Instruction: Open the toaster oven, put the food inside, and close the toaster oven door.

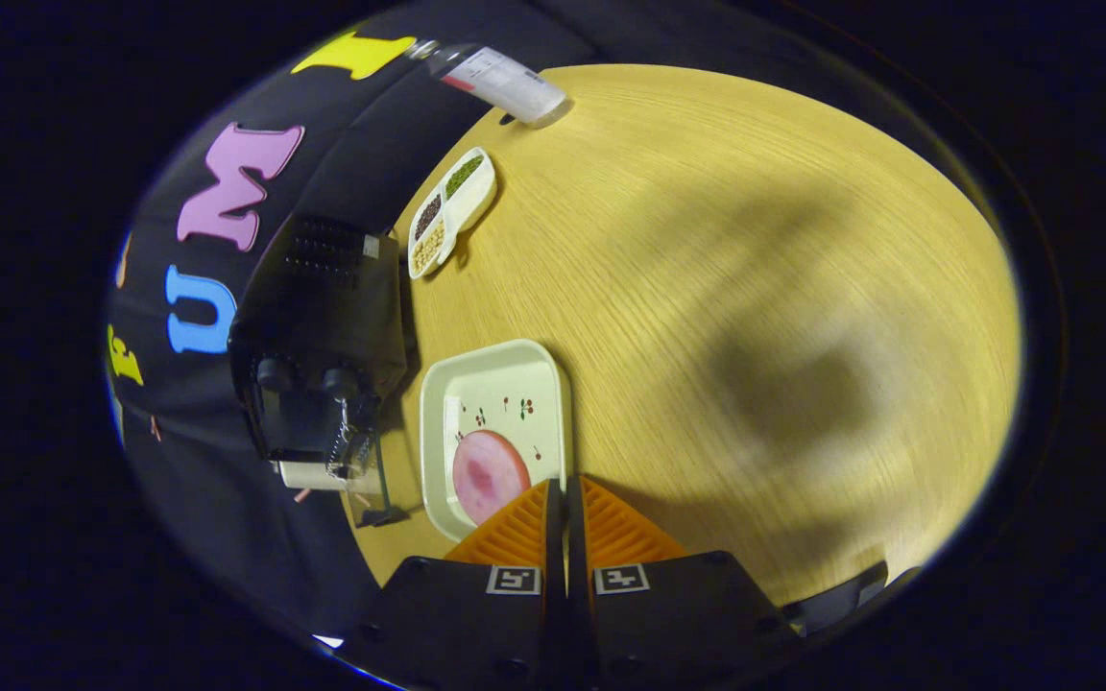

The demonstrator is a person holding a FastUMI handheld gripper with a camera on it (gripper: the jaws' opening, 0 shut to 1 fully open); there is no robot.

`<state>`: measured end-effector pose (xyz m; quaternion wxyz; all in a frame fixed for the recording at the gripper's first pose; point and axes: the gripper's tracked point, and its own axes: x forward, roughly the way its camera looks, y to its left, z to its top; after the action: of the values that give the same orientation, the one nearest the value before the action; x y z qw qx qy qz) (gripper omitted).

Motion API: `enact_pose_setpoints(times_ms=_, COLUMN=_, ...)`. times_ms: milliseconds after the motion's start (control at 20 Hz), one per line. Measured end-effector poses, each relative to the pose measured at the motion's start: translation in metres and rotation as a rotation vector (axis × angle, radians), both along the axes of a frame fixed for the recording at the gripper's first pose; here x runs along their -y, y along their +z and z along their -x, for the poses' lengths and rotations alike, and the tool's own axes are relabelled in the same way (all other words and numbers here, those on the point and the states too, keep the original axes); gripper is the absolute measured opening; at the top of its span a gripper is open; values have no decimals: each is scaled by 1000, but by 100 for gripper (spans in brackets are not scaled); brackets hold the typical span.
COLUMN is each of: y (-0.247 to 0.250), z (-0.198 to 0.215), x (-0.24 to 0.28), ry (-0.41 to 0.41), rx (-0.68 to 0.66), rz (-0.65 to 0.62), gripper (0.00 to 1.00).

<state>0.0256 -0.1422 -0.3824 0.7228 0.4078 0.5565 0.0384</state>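
The black toaster oven stands at the table's edge against the booth wall, two knobs on its front. Its glass door hangs swung out from the front, and something white shows at the opening. Beside the oven lies a white square plate with small cherry prints. On it rests a round pink slice of food. My gripper hovers over the plate's near edge with its orange fingers pressed together, shut, nothing between them. The tips sit just beside the pink slice.
A white three-compartment dish of beans and seeds lies beyond the oven. Farther off, a white bottle stands by the wall. The wooden table stretches wide to the other side, with the gripper's shadow across it.
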Motion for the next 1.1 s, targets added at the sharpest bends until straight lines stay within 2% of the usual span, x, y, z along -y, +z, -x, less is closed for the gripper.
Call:
enact_pose_setpoints(times_ms=200, y=10, z=-3, x=2, ry=-81, rx=-7, rz=-77, gripper=6)
enact_pose_setpoints(times_ms=600, y=68, z=2, x=-7, ry=-155, rx=60, rz=-147, gripper=6)
enact_pose_setpoints(times_ms=1100, y=126, z=25, x=-111, ry=-253, rx=120, rz=-226, gripper=6)
